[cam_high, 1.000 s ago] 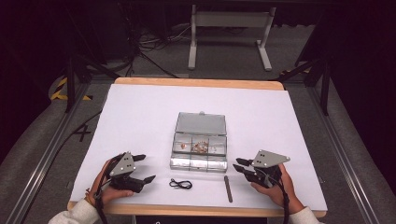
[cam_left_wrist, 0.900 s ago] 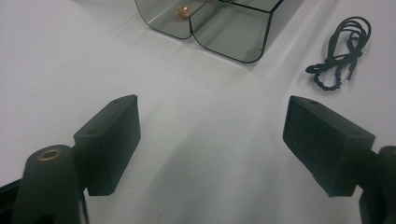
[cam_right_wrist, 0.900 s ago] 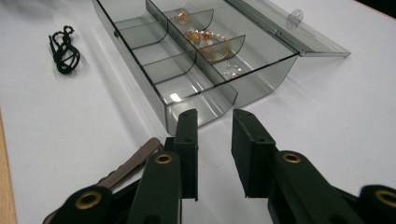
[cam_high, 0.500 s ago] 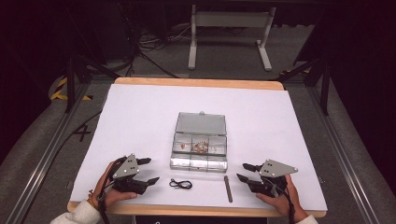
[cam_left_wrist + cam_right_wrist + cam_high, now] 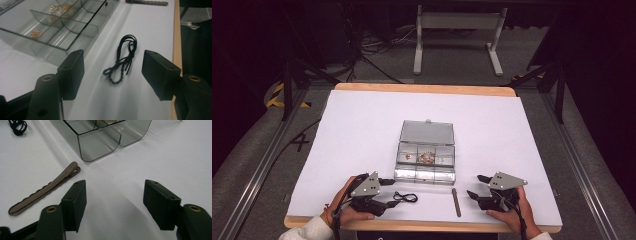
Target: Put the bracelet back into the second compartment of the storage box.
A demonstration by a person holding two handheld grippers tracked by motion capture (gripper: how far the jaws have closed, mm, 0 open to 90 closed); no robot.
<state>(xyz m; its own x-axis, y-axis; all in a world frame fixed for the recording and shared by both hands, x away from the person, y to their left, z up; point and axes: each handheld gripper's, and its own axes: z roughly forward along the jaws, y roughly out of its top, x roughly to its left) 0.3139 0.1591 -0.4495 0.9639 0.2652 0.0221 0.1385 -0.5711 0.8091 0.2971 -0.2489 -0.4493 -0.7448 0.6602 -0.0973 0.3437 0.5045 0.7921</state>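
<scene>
On the white-covered table (image 5: 362,130) sits a clear plastic organizer box (image 5: 426,159), lid open, rigid and glossy, with small gold pieces in its compartments. Just right of its front lies a slim brown hair clip (image 5: 456,202), stiff and wavy-edged. Smallest is the black cord (image 5: 123,58), a limp knotted loop lying directly ahead of the left gripper (image 5: 113,72), whose fingers have just been narrowing with nothing yet between them. It looks light and floppy; pinching the knot seems safest. The right gripper (image 5: 115,202) has been opening, fingers empty, beside the clip.
</scene>
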